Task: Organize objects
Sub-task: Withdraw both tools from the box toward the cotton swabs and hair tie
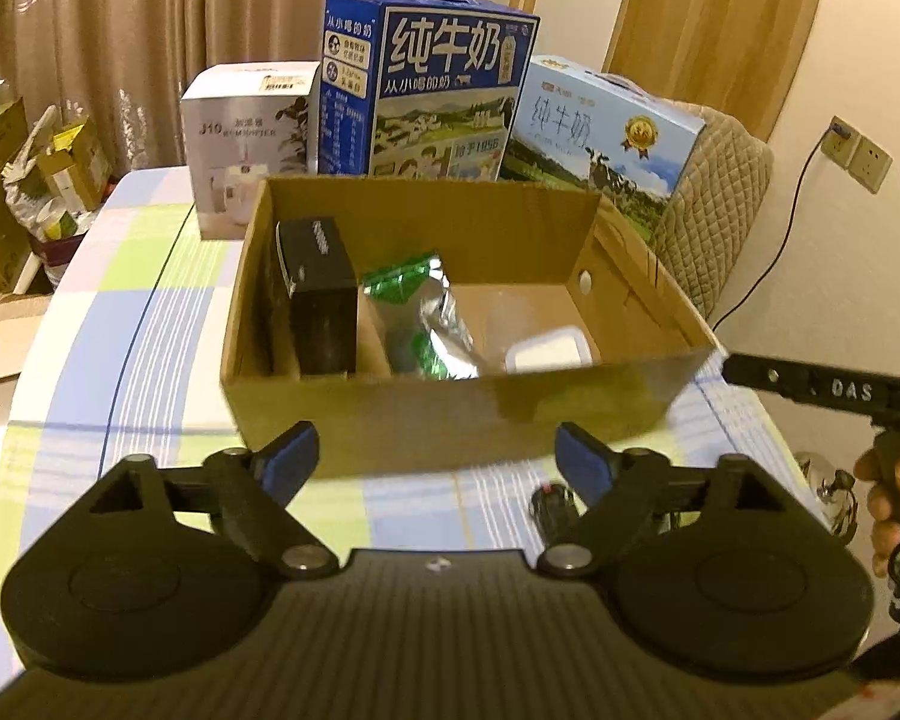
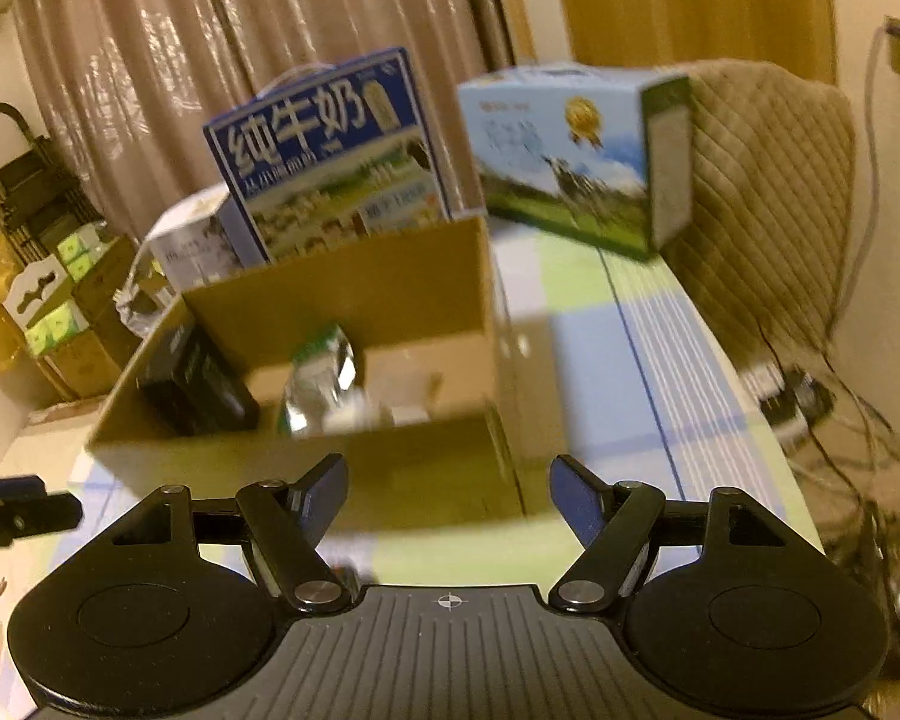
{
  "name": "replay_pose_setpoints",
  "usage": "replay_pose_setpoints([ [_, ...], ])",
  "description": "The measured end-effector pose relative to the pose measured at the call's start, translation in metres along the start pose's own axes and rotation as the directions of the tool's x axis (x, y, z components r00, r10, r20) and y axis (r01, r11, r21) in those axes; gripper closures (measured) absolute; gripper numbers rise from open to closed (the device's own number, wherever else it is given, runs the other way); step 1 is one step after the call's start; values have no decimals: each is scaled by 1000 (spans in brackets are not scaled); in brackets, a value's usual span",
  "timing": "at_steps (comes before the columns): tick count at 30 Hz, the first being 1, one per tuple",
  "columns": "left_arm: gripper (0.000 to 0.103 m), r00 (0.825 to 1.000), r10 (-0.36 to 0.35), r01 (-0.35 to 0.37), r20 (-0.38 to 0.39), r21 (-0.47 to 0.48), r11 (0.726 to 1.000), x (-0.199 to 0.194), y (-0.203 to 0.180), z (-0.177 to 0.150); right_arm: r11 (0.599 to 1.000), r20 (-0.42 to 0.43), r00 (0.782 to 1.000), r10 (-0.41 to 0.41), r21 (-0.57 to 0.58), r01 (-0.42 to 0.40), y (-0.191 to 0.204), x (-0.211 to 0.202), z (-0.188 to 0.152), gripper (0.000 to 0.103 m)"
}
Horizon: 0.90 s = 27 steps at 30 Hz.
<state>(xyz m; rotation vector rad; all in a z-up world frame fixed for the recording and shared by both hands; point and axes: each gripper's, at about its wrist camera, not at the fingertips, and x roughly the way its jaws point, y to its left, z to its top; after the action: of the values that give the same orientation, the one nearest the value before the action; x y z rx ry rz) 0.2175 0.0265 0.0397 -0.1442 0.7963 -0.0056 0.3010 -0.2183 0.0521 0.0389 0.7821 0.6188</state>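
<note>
In the left wrist view, the left gripper (image 1: 437, 450) sits at the bottom centre with its blue-padded jaws spread wide and nothing between them, just short of the near wall of the cardboard box (image 1: 450, 414) that fills the middle of the frame. Inside the box a black carton (image 1: 318, 294) stands at the left, a green and silver foil pouch (image 1: 432, 312) lies in the middle, and a small white container (image 1: 549, 354) rests at the lower right corner. Below the box, just by the right jaw, a small dark object (image 1: 549, 507) lies on the checked tablecloth (image 1: 150, 300); it is too blurred to name. The right gripper (image 1: 744, 369) pokes in from the right edge. In the right wrist view, blurred, the right gripper (image 2: 448, 489) also stands open and empty, facing the box (image 2: 342, 462) at centre left, with the same black carton (image 2: 195, 384) and pouch (image 2: 324, 384) inside. Judging by this, three things are already packed; the dark object appears to be what is left outside.
</note>
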Motion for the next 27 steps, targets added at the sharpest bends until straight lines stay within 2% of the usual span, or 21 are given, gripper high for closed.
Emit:
replay_pose_setpoints([
  [8, 7, 1000, 8, -8, -25, 22, 1000, -22, -16, -51, 1000, -24, 1000, -7, 29, 8, -7, -48, -71, 31],
  [14, 3, 998, -36, 40, -56, 68, 997, -28, -31, -88, 1000, -54, 998, -18, -25, 17, -2, -72, -108, 31],
  [19, 1, 995, -43, 49, -85, 74, 996, -30, -41, -111, 999, -62, 998, -26, -38, 24, -1, -81, -124, 31],
  [27, 1, 994, -46, 54, -101, 79, 995, -34, -44, -126, 999, -83, 996, -18, -36, 15, 0, -86, -134, 31],
])
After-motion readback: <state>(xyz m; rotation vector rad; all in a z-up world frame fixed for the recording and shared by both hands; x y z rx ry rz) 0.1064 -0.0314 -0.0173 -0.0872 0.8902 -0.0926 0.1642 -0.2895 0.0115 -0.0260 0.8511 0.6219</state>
